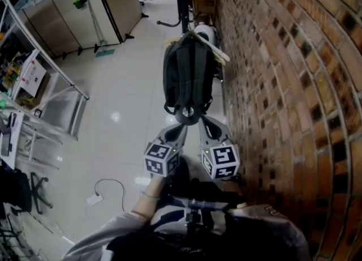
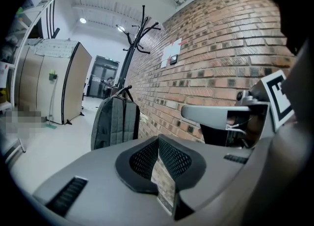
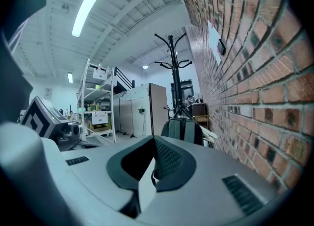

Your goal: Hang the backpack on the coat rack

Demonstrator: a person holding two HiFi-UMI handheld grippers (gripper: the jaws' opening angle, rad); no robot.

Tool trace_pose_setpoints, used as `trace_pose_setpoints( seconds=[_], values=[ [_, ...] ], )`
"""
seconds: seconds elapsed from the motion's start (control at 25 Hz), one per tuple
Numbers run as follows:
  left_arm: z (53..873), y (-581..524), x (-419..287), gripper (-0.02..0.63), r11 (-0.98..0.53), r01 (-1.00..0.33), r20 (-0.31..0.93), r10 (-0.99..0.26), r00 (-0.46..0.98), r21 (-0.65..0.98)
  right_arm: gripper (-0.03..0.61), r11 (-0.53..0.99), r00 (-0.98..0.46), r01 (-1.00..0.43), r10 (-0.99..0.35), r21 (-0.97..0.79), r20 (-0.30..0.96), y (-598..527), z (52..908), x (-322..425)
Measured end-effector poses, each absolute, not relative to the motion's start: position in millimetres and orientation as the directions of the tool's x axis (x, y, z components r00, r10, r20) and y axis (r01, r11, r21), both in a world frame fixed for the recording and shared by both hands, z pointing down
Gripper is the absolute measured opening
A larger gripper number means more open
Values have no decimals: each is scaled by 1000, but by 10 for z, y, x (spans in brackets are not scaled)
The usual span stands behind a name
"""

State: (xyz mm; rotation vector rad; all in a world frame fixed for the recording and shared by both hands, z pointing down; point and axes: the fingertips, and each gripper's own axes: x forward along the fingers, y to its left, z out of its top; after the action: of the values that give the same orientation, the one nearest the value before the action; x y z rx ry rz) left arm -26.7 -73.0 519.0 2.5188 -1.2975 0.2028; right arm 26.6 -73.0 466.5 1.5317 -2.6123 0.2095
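Note:
A dark grey backpack (image 1: 188,73) stands upright on the floor at the foot of the black coat rack (image 1: 182,5), close to the brick wall. My left gripper (image 1: 182,119) and right gripper (image 1: 198,119) are held side by side just short of the backpack's lower end, both shut with nothing between the pads. In the left gripper view the backpack (image 2: 115,122) stands ahead below the coat rack (image 2: 135,38), beyond my shut left gripper (image 2: 158,147). The right gripper view shows the backpack (image 3: 182,131) under the rack's hooks (image 3: 171,63), past my shut right gripper (image 3: 154,154).
The brick wall (image 1: 283,84) runs along the right. Metal shelving (image 1: 39,101) stands at the left and beige cabinets (image 1: 73,11) at the back left. A white cable with a plug (image 1: 104,189) lies on the shiny floor. Pale sticks (image 1: 215,47) lean behind the backpack.

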Motion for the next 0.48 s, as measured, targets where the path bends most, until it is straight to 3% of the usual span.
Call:
trace_pose_setpoints(
  seconds=[0.48],
  values=[
    [5182,-777,-353,0,-534,-822,253,-782,569,199,5,499,-507,-862,-848,-86,155,-776,4676,213]
  ],
)
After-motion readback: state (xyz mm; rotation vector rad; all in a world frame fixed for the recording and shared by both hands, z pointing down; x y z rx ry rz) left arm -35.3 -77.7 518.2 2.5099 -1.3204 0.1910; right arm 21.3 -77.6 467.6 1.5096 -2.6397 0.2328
